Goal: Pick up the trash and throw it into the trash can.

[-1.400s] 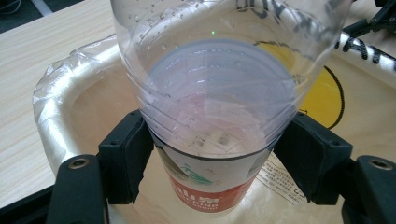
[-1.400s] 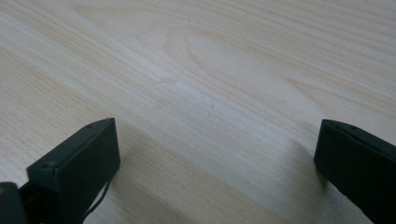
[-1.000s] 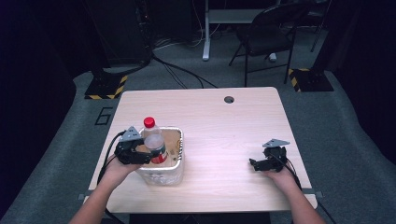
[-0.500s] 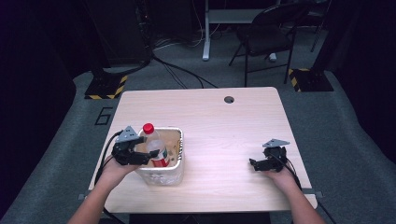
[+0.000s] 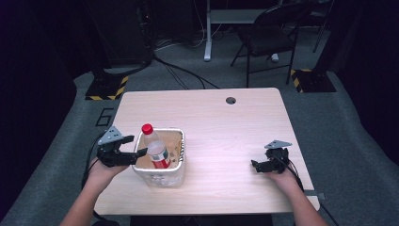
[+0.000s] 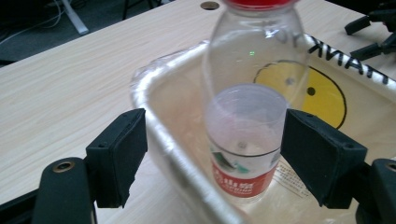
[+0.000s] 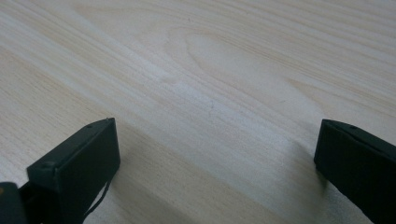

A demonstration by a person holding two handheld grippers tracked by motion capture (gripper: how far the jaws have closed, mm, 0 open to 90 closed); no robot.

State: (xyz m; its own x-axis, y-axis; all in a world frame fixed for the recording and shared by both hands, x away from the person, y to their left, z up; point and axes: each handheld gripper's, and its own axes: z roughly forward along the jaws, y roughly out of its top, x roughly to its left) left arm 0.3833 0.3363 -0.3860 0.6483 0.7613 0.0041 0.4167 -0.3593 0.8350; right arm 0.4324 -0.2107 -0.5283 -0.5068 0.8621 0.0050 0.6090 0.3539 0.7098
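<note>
The left gripper (image 6: 210,149) is spread wide; its jaws flank the clear bottle (image 6: 250,116) without contact. The bottle, red-capped, stands tilted inside the white bin (image 5: 160,176), directly ahead of the left gripper. The right gripper (image 5: 258,165) rests parted over bare table (image 7: 210,84), well apart.

Light wood table (image 5: 226,127): round cable hole (image 5: 230,100) near far edge. Grey carpet floor (image 5: 343,136) around it. Black chair (image 5: 268,42) beyond the far right corner. Two yellow-black striped bases (image 5: 106,88) on floor, far left and far right. Cables (image 5: 183,80) trailing on floor behind table.
</note>
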